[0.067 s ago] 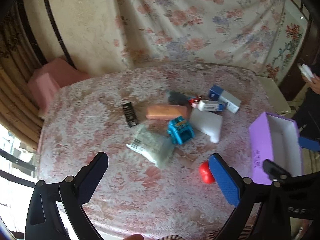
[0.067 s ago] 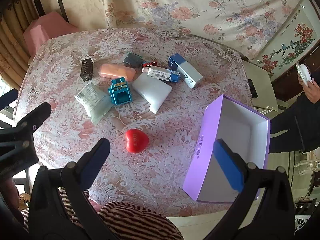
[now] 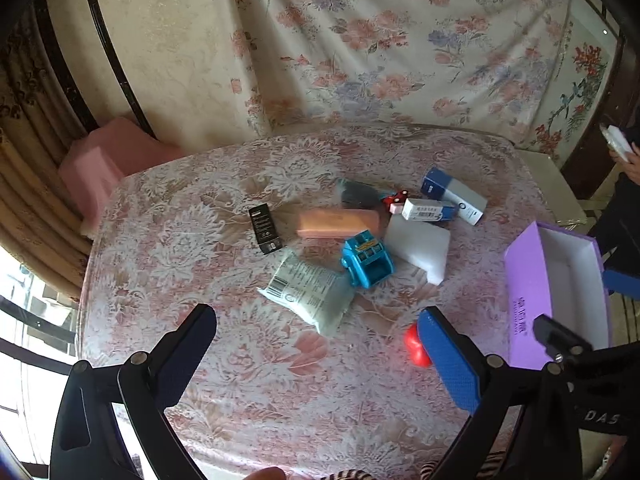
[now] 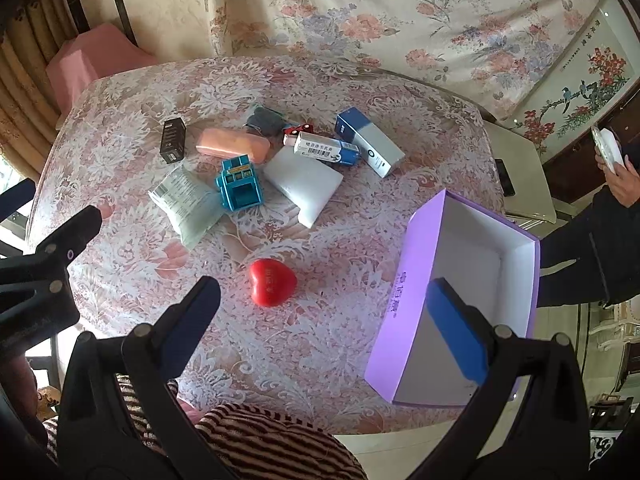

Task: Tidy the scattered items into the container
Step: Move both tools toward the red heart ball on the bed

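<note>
A purple box (image 4: pixel 412 264) with a white inside stands open and empty at the table's right edge; it also shows in the left wrist view (image 3: pixel 524 292). A red heart (image 4: pixel 273 282) lies alone near the front, partly hidden by my left fingertip in the left wrist view (image 3: pixel 414 346). Further back lie a blue toy (image 4: pixel 239 188), a white pad (image 4: pixel 304 184), a pale packet (image 4: pixel 186 204), a pink case (image 4: pixel 232 145), a black box (image 4: pixel 173 140) and two blue-white cartons (image 4: pixel 370 142). My left gripper (image 3: pixel 316 340) and right gripper (image 4: pixel 320 312) are both open and empty above the near table.
The round table (image 4: pixel 132 92) has a floral lace cloth. A pink stool (image 4: pixel 92 64) stands behind it on the left. A floral sheet hangs behind. A person holding a phone (image 4: pixel 608 152) stands at the right. A striped sleeve (image 4: pixel 256 444) is at the front edge.
</note>
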